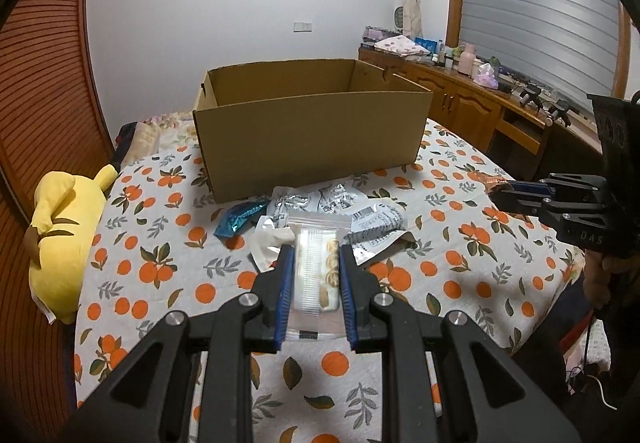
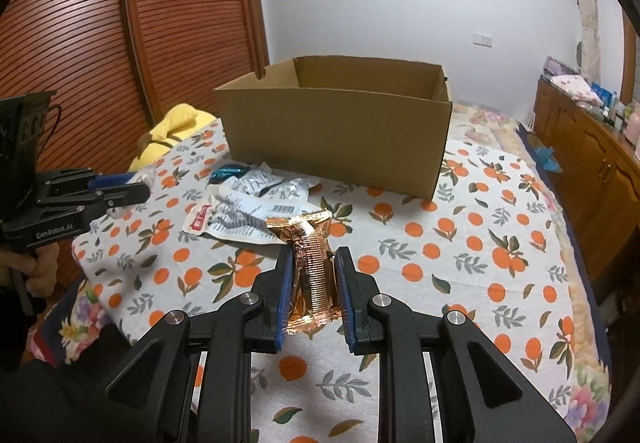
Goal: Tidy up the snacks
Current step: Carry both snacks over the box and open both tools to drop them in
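In the left wrist view the left tool point(image 1: 316, 249) fills the lower centre of the frame, its blue-padded fingers pinching a clear zip-seal plastic bag of round biscuits point(image 1: 318, 271) by its long sides. In the right wrist view the right tool point(image 2: 311, 251) likewise grips a shiny copper-gold foil snack packet point(image 2: 310, 271) lengthwise, the crimped seam facing up. Both packs seem to be lifted off the cloth and pointed toward the open brown cardboard box point(image 1: 312, 131) at mid-frame, which I take to be where the snacks are meant to go; holding each by its narrow width should let it drop in cleanly over the near wall.

The unsorted snacks lie in a loose heap just in front of the box on the white cloth printed with oranges point(image 1: 168, 267): a crumpled blue foil wrapper point(image 1: 240, 221) and several silver-and-white printed pouches point(image 1: 360, 221), overlapping so that their count is unclear. The box's floor is hidden by its near wall, so whether anything is inside cannot be told. A yellow plush toy point(image 1: 64, 239) lies at the left edge, partly cut off.
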Demonstrator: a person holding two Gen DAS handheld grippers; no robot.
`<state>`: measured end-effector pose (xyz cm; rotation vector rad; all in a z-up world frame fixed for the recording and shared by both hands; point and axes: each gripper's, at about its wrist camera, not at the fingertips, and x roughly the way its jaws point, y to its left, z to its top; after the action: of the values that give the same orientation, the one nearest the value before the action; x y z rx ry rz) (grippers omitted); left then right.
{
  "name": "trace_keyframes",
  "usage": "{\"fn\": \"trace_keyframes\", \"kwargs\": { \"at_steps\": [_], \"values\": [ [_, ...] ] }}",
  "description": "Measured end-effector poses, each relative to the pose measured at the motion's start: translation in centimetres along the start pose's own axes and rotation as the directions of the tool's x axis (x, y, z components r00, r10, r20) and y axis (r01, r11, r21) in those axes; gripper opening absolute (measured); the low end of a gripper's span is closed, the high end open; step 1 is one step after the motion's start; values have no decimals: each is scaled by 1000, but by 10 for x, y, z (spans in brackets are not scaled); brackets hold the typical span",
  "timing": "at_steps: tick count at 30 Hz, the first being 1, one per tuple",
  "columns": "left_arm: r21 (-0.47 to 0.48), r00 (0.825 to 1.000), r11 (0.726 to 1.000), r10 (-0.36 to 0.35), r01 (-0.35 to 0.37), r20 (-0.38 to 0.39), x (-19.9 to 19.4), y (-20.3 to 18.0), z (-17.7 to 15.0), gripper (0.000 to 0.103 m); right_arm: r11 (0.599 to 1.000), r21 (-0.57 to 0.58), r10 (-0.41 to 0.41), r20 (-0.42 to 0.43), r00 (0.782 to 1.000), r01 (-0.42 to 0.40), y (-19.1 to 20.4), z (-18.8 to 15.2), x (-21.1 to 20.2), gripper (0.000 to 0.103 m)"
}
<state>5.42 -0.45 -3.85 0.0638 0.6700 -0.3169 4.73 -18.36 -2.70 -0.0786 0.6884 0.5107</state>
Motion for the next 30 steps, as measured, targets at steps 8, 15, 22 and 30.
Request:
{"fn": "trace_keyframes", "kwargs": {
  "at_steps": [8,15,22,30],
  "values": [
    [15,1000,1000,-1,1,15,2,-3,10,19,1000,1,-5,18,1000,5,-1,4,-6,19],
    [15,1000,1000,-10,10,11,16,-1,23,19,1000,-6,-7,24,1000,7,-7,15,-2,19],
    [21,1000,1000,-13,12,5,31,2,43,19,1000,-6,-5,23,1000,6,-18,30,9,19],
    [23,1000,1000,-5,5,9,46,10,79,19,1000,-12,10,31,999,-10,-32,60,22,19]
  ]
}}
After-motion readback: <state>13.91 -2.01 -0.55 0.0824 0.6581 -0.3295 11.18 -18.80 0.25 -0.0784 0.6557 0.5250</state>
